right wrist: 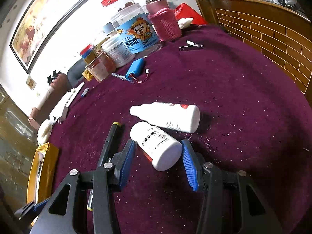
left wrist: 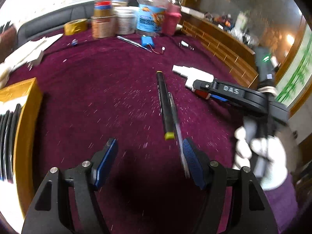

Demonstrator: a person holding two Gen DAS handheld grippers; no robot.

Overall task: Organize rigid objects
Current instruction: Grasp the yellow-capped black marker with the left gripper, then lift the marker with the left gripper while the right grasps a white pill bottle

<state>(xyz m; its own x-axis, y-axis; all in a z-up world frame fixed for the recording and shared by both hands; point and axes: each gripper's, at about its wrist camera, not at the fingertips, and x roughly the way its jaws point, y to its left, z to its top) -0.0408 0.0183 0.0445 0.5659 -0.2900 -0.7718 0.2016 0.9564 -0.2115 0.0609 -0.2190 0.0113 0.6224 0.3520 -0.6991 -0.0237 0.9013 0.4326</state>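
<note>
On the purple cloth (left wrist: 97,89) lies a black pen with yellow ends (left wrist: 164,101), with a thinner silvery pen (left wrist: 178,134) beside it. My left gripper (left wrist: 150,159) hovers just short of them, open and empty; the thin pen's end is blurred beside its right pad. My right gripper (right wrist: 158,143) has both blue pads pressed on a small white pill bottle (right wrist: 156,146) lying on the cloth. A second, longer white bottle (right wrist: 171,117) lies just beyond it. The left wrist view shows the right gripper (left wrist: 202,90), held by a white-gloved hand (left wrist: 261,156), at the two white bottles (left wrist: 193,73).
Jars, tubs and a pink-sleeved flask (right wrist: 165,23) crowd the far edge. A blue battery pack (right wrist: 136,67) and nail clippers (right wrist: 191,45) lie before them. A yellow box (left wrist: 21,105) holding black items stands at the left. A brick-patterned wooden wall (right wrist: 273,39) borders the right.
</note>
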